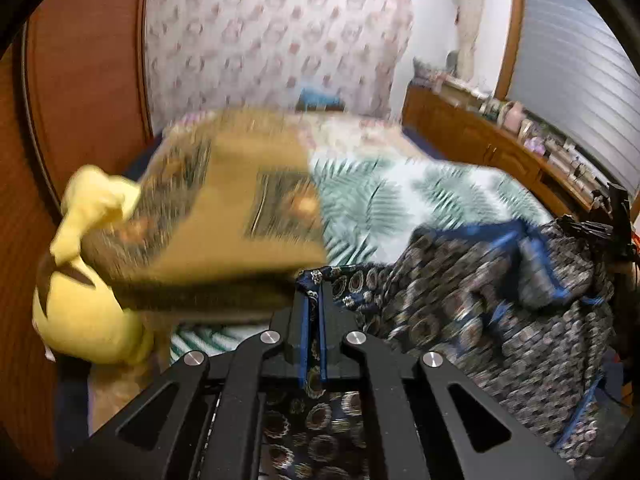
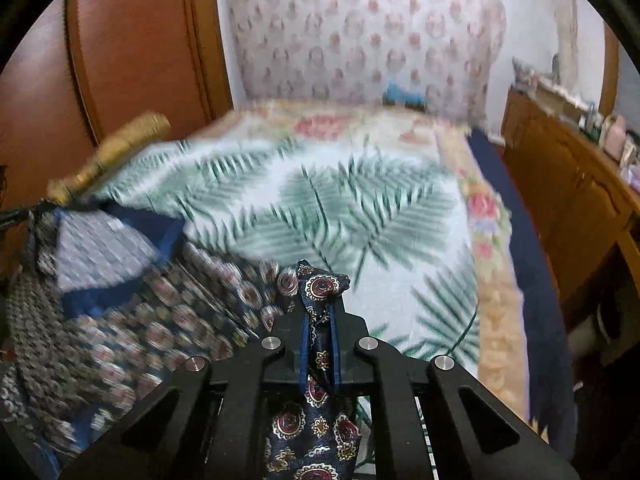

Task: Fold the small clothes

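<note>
So we count one dark patterned garment here, navy with round medallion prints and a bright blue border, and it's bunched up on the bed between our two grippers. The left gripper is clamped on one bit of the fabric's edge, jaws pressed together with the cloth pinched between them and more of it hanging below. The right gripper is doing the same thing on another bit of the garment, closed tight with a little tuft of medallion print poking out past the tips. Both views are pretty motion-blurred. The bed has one white cover with green palm leaves, and a floral sheet showing at its far end and right side. On the left there's one mustard-coloured folded cloth with dark printed patches, lying right by one yellow plush toy with black markings. Along the right wall we see one wooden cabinet with a bunch of small items on top, too blurry to count. No readable writing or brand anywhere we can make out.
</note>
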A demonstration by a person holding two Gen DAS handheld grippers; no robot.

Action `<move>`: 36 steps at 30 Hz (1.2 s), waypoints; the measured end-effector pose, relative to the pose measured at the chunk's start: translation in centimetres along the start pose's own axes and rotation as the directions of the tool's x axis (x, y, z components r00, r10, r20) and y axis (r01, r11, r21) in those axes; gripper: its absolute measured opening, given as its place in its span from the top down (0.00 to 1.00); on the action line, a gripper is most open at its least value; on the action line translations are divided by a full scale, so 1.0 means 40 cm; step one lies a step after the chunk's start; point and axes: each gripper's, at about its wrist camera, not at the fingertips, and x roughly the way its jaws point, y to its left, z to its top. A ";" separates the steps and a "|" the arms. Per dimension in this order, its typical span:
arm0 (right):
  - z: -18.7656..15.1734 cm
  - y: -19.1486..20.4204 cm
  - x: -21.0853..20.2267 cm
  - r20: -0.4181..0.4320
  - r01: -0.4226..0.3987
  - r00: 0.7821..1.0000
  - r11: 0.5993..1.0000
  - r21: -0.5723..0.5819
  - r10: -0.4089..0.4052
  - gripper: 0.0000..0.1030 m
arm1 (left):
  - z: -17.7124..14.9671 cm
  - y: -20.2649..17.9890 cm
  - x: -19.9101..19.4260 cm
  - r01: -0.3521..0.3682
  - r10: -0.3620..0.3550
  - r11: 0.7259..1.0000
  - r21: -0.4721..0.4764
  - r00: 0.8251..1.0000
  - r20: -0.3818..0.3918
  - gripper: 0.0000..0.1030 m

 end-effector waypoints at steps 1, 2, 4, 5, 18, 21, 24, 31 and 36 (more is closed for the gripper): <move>0.011 0.004 -0.025 0.032 0.002 0.999 1.000 0.000 -0.002 0.93 | 0.013 -0.012 -0.021 0.004 -0.004 1.000 0.007 1.000 0.025 0.96; 0.024 0.006 -0.050 0.060 0.001 0.998 1.000 0.001 -0.001 0.93 | 0.030 -0.026 -0.045 0.008 -0.009 1.000 0.017 0.998 0.054 0.96; 0.056 0.011 -0.101 0.119 0.007 0.993 1.000 -0.003 -0.007 0.93 | 0.069 -0.048 -0.085 0.014 -0.018 0.999 0.029 0.993 0.114 0.96; 0.076 0.013 -0.124 0.145 0.014 0.989 1.000 -0.006 -0.013 0.93 | 0.092 -0.060 -0.102 0.015 -0.020 0.999 0.037 0.989 0.146 0.96; 0.317 -0.055 -0.136 0.193 0.138 0.970 0.988 0.064 -0.147 0.93 | 0.359 -0.048 0.007 -0.032 0.031 0.999 0.001 0.976 0.218 0.96; 0.303 -0.062 -0.033 0.084 0.178 0.979 0.981 0.078 -0.184 0.93 | 0.352 -0.036 0.107 -0.066 0.065 0.998 0.001 0.988 0.140 0.96; 0.273 -0.055 0.028 0.028 0.199 0.979 0.977 0.075 -0.201 0.93 | 0.325 -0.027 0.179 -0.097 0.096 0.995 0.006 0.992 0.082 0.96; 0.263 -0.037 0.091 -0.061 0.246 0.969 0.966 0.085 -0.241 0.72 | 0.302 -0.005 0.230 -0.119 0.119 0.993 -0.015 0.993 0.022 0.93; 0.312 -0.026 0.090 -0.050 0.245 0.969 0.967 0.073 -0.241 0.53 | 0.276 0.002 0.216 -0.083 0.083 0.996 -0.022 0.996 0.014 0.64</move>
